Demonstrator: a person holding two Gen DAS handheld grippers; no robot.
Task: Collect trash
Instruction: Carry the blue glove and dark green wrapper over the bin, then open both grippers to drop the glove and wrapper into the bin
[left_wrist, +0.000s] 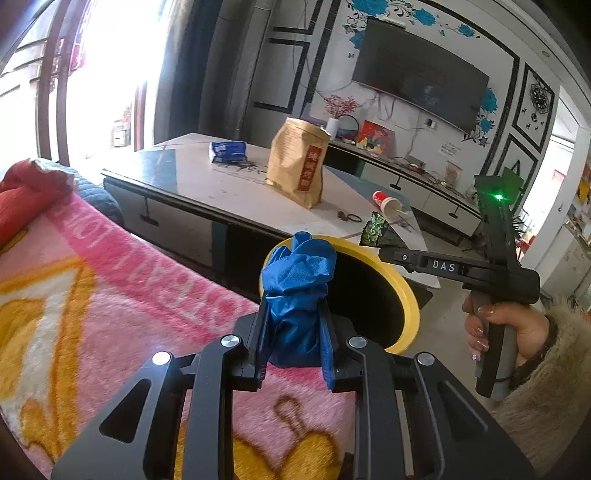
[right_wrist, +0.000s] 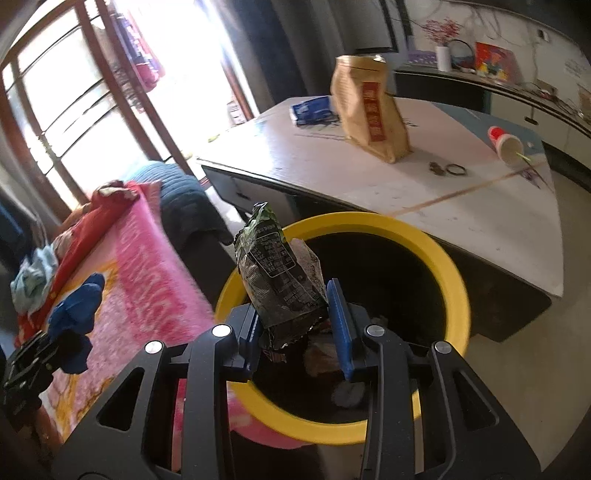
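Both claws loaded at the yellow-rimmed bin, beside the low table.

The left gripper (left_wrist: 293, 332) is closed on a crumpled blue glove (left_wrist: 297, 273), which bulges out above the fingertips at 12 o'clock, over the pink blanket (left_wrist: 110, 295) and just short of the bin's (left_wrist: 410, 295) near rim. The right gripper (right_wrist: 295, 325) is clamped on a dark green snack wrapper (right_wrist: 275, 273), the wrapper standing up toward 11 o'clock directly over the bin's (right_wrist: 454, 280) open mouth; scraps of litter lie in the bin's dark interior. From the right wrist, the table (right_wrist: 461, 210) edge runs close behind the bin from 10 to 3 o'clock, carrying a brown paper bag (right_wrist: 373, 110), a blue packet (right_wrist: 312, 109) and a tipped red-and-white cup (right_wrist: 504, 144). The blanket presses against the bin's rim at 9 o'clock; bare floor opens at 4 o'clock.
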